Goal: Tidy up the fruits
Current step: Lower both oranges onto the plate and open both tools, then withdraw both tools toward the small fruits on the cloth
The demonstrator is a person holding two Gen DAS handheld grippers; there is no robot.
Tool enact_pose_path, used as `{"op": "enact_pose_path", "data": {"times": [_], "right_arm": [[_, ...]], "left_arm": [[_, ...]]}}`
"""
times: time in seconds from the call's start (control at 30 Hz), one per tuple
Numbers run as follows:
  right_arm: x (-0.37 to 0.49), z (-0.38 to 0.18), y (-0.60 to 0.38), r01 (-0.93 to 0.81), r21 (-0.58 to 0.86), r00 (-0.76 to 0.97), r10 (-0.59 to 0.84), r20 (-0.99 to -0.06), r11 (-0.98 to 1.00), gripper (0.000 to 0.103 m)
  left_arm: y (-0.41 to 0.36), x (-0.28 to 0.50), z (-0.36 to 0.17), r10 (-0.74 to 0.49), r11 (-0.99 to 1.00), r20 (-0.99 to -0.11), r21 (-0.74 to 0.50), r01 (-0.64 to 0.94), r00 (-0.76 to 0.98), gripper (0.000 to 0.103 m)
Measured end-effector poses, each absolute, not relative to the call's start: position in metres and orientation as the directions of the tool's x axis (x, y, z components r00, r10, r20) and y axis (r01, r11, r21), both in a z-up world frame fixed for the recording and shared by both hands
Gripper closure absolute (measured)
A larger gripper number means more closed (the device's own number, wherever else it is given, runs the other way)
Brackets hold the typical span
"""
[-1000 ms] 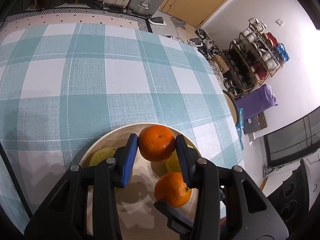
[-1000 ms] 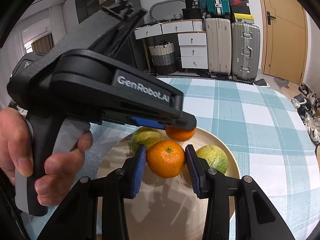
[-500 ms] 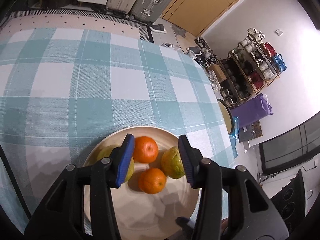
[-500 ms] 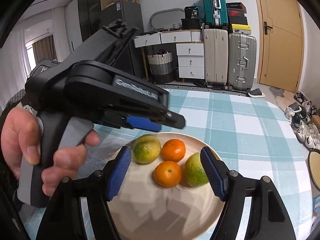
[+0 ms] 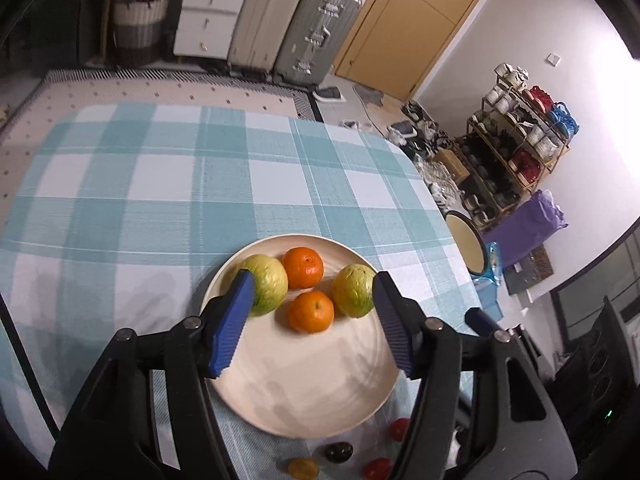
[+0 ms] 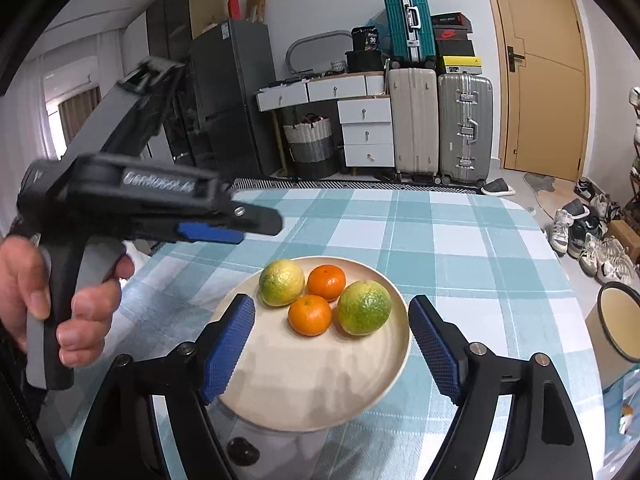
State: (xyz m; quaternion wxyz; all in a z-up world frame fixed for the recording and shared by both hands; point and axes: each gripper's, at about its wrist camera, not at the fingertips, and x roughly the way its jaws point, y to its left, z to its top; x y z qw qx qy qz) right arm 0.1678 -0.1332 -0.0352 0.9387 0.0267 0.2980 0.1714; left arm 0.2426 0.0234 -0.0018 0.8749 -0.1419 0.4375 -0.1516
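Note:
A cream plate (image 5: pixel 304 396) (image 6: pixel 320 384) on the checked tablecloth holds two oranges (image 5: pixel 303 267) (image 5: pixel 311 311) and two yellow-green citrus fruits (image 5: pixel 266 289) (image 5: pixel 353 289). In the right wrist view the oranges (image 6: pixel 326 282) (image 6: pixel 310 315) lie between the green fruits (image 6: pixel 281 282) (image 6: pixel 363 307). My left gripper (image 5: pixel 310 324) is open and empty, raised above the plate. My right gripper (image 6: pixel 331 348) is open and empty, above the plate's near side. The left gripper (image 6: pixel 224 228) also shows at the left in the right wrist view, held by a hand.
Small red, dark and yellow tomatoes (image 5: pixel 400 429) (image 5: pixel 338 452) (image 5: pixel 304 467) lie on the cloth by the plate's near edge. A dark small fruit (image 6: pixel 242 451) shows below the plate. The table edge (image 5: pixel 448 216) drops off at the right, with a round bin (image 6: pixel 618 322) beside it.
Both grippers let go of their oranges, opened wide and pulled back and up from the plate. The two oranges now rest on the plate between the green fruits.

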Motion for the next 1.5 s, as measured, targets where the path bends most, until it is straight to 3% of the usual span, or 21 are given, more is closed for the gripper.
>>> {"op": "enact_pose_path", "data": {"times": [0.17,0.53,0.83,1.5], "right_arm": [[0.153,-0.030,-0.138,-0.304,0.158,0.766,0.340,-0.546,0.939,0.021],[0.124,-0.022,-0.150,-0.282,0.194,0.771,0.342,-0.537,0.940,0.009],[0.109,-0.016,-0.153,-0.273,0.194,0.778,0.335,-0.531,0.942,0.007],[0.086,-0.031,-0.157,-0.279,0.202,0.749,0.345,-0.565,0.939,0.005]], "left_arm": [[0.022,0.208,0.011,-0.323,0.941,-0.711,-0.311,0.133,0.625,0.029],[0.021,0.154,0.015,-0.226,0.971,-0.702,-0.216,0.101,0.676,0.019],[0.026,0.129,0.010,-0.196,0.977,-0.704,-0.200,0.074,0.683,0.003],[0.028,0.102,-0.063,-0.240,0.970,-0.809,-0.219,0.104,0.536,0.001]]}}
